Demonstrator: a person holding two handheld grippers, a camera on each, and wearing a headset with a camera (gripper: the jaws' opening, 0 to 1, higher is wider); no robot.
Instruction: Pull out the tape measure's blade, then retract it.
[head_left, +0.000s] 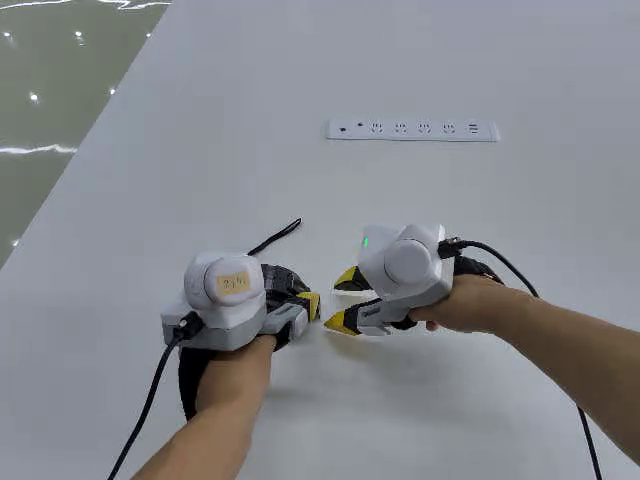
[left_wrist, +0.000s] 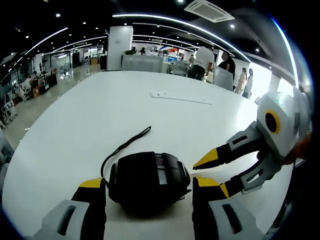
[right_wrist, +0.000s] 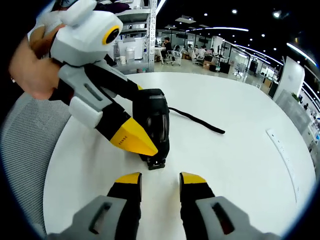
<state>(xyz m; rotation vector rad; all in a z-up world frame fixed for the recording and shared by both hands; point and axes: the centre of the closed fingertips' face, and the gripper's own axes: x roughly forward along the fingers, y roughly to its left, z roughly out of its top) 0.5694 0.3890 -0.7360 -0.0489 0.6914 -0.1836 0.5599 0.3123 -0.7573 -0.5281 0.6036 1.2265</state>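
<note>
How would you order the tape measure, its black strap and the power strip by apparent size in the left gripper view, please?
1. tape measure: clearly largest, though nearest the camera.
2-3. power strip and black strap: thin, similar apparent length; the strip lies farther off, so unranked.

Open-plan office, as indicated by ceiling light strips, distant desks, standing people and a white table bearing a power strip.

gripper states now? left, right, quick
Left gripper: closed on the tape measure.
Right gripper: open, holding nothing.
</note>
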